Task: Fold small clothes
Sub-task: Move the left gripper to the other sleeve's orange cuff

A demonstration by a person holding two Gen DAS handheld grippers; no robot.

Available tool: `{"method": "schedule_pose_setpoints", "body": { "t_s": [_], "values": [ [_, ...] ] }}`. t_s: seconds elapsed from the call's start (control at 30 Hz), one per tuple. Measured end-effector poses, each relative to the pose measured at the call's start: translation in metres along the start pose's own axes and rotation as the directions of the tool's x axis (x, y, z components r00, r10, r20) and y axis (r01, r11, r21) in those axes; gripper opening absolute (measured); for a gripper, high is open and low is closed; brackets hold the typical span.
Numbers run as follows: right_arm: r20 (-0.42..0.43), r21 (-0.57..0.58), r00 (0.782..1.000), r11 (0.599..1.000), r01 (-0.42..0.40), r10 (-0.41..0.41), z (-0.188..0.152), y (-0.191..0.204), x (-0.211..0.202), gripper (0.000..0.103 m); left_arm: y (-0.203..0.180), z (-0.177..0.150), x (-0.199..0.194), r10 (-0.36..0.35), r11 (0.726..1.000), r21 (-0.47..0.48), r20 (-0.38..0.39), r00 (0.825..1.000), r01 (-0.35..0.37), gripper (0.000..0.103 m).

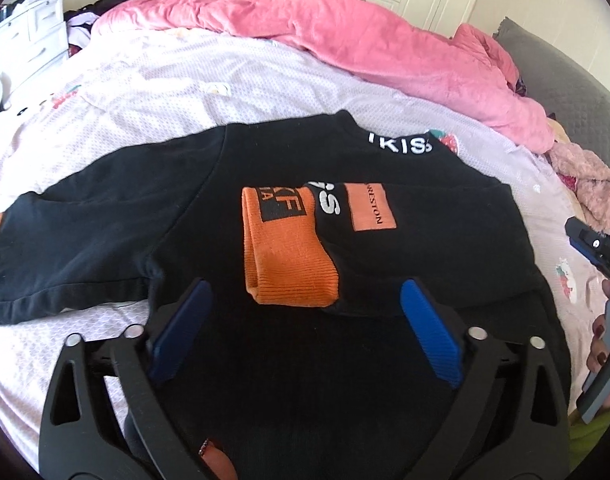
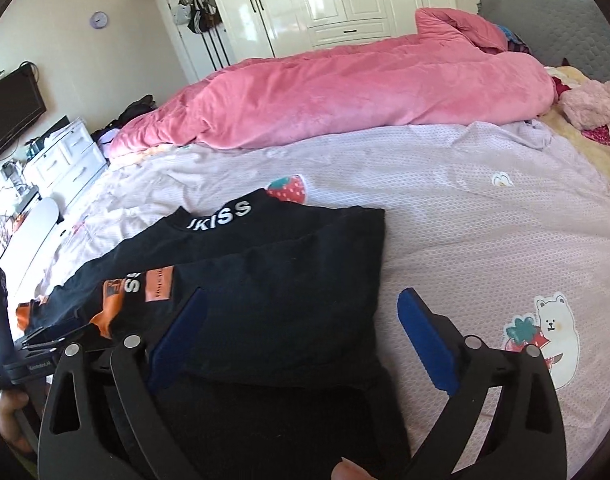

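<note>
The black shirt (image 1: 265, 216) lay flat on the bed (image 1: 153, 92), partly folded, with one sleeve laid over its middle so that the orange cuff (image 1: 289, 256) pointed to 6 o'clock. In the left view the other sleeve (image 1: 57, 240) lay stretched out at 9 o'clock. The shirt looked soft, light and floppy, so it would likely bend and sag when lifted, and it should not slip or break. A good place to take hold seemed to be the stretched-out sleeve, or the bottom hem near each corner. The left gripper (image 1: 305, 296) had its blue fingers (image 1: 429, 332) spread wide above the shirt, near the cuff. They held nothing. The right gripper (image 2: 301, 312) was spread wide too, above the shirt's folded edge at 3 o'clock. One finger was over the black cloth and one over the bed sheet. It pinched nothing.
</note>
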State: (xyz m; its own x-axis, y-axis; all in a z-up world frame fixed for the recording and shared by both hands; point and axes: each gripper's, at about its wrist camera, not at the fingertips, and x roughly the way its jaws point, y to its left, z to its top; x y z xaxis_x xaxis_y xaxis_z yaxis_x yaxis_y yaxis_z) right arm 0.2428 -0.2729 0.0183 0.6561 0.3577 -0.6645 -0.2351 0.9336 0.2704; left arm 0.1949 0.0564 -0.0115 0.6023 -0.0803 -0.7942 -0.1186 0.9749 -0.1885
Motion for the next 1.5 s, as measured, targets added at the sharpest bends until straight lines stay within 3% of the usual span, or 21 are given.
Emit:
{"method": "schedule_pose_setpoints", "body": {
  "t_s": [0.5,1.1,1.5],
  "values": [
    [0.024,-0.102,0.995,0.991,-0.091,0.094,-0.009,0.052,-0.013,0.099,0.023,-0.007,-0.044,0.039,0.999,-0.034,0.066,0.997,-0.037,0.094],
    [0.009,-0.217,0.986,0.963,-0.162,0.167,-0.035,0.138,-0.022,0.099,0.105,-0.031,-0.091,0.132,0.979,-0.174,0.133,0.982,-0.108,0.094],
    [-0.044,-0.248,0.981,0.95,-0.192,0.187,-0.049,0.186,-0.019,0.099,0.146,-0.041,-0.111,0.132,0.965,-0.248,0.162,0.978,-0.089,0.094]
  ]
}}
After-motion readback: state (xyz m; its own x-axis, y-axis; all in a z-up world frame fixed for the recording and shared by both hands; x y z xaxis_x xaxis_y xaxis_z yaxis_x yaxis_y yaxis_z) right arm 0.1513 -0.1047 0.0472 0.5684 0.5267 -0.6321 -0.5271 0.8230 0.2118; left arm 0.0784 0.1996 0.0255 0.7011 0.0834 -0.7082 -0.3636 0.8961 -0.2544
